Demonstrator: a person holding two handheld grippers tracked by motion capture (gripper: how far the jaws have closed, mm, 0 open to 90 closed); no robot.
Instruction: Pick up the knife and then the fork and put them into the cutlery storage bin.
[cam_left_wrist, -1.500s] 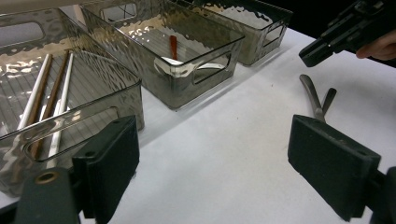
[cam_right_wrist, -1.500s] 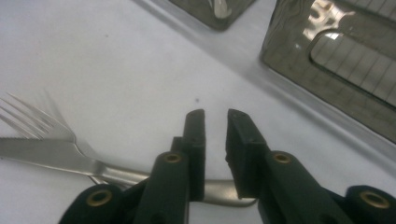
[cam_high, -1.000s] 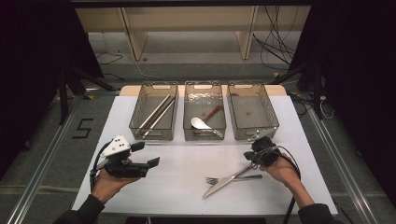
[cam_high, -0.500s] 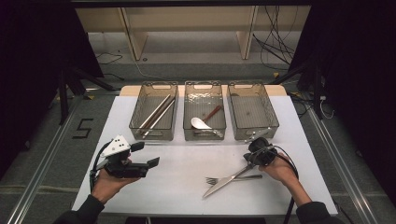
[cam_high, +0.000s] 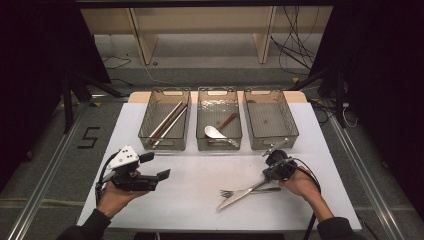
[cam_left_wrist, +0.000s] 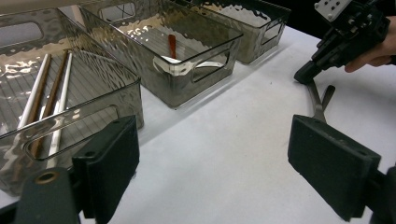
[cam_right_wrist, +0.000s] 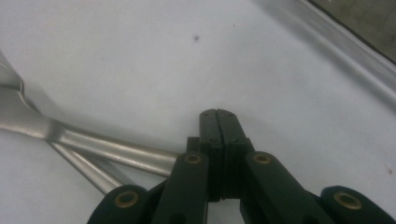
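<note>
The right gripper (cam_high: 270, 172), jaws fully closed and empty, sits at the handle ends of the knife (cam_high: 241, 194) and fork (cam_high: 248, 191). Both lie on the table (cam_high: 200, 175), the knife's long axis running toward 8 o'clock. The left gripper (cam_high: 155, 176) stands wide open, well apart at 9 o'clock

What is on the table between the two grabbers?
Mostly bare white table lies between the left gripper and right gripper in the high view.
</note>
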